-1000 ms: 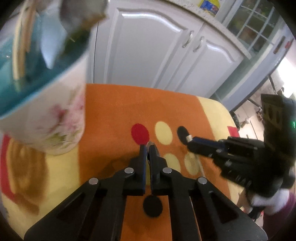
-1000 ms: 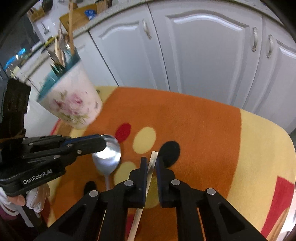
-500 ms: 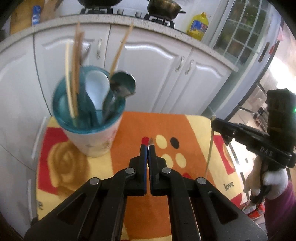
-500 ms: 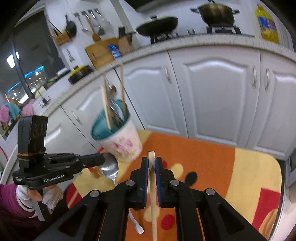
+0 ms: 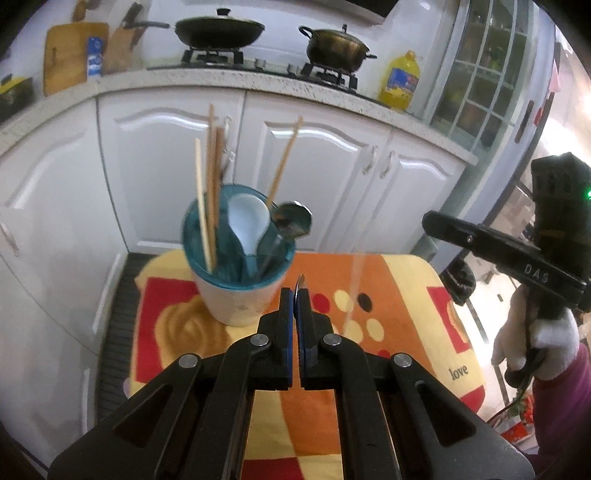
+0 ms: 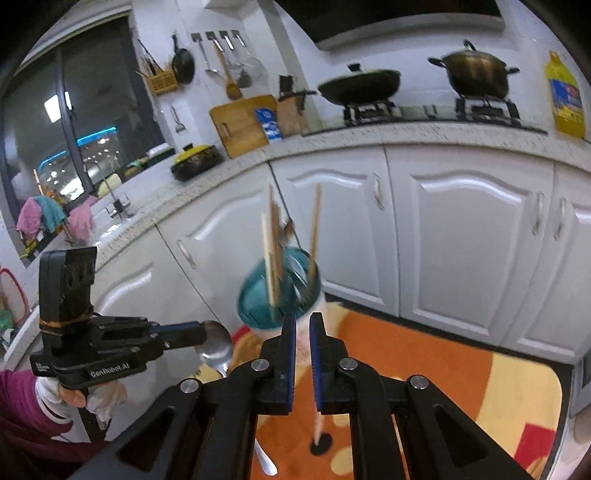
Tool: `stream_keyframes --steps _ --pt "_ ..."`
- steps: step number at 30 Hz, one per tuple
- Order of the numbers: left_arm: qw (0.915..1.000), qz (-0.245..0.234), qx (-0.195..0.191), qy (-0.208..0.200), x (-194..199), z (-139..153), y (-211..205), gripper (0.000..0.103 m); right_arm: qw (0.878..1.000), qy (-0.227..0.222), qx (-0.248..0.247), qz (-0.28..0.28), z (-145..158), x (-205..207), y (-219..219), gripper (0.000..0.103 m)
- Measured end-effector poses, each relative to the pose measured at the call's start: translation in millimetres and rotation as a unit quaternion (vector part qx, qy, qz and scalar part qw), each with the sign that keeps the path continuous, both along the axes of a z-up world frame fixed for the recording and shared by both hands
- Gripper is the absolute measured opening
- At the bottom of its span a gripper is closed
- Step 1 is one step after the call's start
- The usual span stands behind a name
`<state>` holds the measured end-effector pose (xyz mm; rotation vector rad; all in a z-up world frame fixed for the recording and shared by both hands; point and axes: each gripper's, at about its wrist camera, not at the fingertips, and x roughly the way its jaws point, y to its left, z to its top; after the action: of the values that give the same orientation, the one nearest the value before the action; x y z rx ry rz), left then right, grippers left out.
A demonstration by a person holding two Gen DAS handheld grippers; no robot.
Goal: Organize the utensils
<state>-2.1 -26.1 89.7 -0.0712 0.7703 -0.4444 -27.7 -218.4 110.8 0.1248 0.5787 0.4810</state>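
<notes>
A white floral cup with a teal inside (image 5: 236, 280) stands on the mat and holds chopsticks, a white spoon and a metal spoon; it also shows in the right wrist view (image 6: 275, 295). My left gripper (image 5: 296, 295) is shut on a metal spoon (image 6: 216, 345), held edge-on, its bowl out past the fingertips. My right gripper (image 6: 302, 325) stands slightly open. A wooden chopstick (image 6: 317, 424) shows blurred below its fingers, its lower tip on the mat; it appears as a faint streak in the left wrist view (image 5: 354, 280). Both grippers are raised above the mat.
An orange, yellow and red mat (image 5: 399, 295) covers the small table. White cabinet doors (image 6: 461, 240) stand behind it. The counter above carries a wok (image 5: 221, 31), a pot (image 5: 336, 46), an oil bottle (image 5: 400, 81) and a cutting board (image 6: 242, 123).
Both grippers rose further above the mat, and the cup looks smaller and lower. The right gripper's fingers have parted, and the chopstick is blurred as it slips down between them.
</notes>
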Motion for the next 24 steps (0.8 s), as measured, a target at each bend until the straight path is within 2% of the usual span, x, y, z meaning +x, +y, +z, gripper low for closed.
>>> stream_keyframes --steps 6,10,13,17,18,24 --pt "0.9996 0.023 -0.004 -0.017 2 18 28 0.000 0.999 -0.024 -0.014 0.022 25 5 24 0.005" --pt "0.9989 0.038 -0.006 -0.026 2 25 44 0.000 0.999 -0.013 -0.021 0.022 21 15 26 0.005" --pt "0.9987 0.045 -0.012 -0.021 5 21 51 0.000 0.998 0.031 -0.050 0.002 -14 36 26 0.006" --pt "0.9986 0.048 -0.018 -0.010 6 15 55 0.000 0.992 0.107 -0.072 -0.013 -73 67 25 0.023" --pt "0.9987 0.048 -0.019 -0.008 7 15 55 0.000 0.989 0.124 -0.072 -0.017 -90 76 25 0.023" --pt "0.9984 0.052 -0.020 0.001 9 16 58 0.000 0.984 0.176 -0.014 -0.030 -137 126 14 0.023"
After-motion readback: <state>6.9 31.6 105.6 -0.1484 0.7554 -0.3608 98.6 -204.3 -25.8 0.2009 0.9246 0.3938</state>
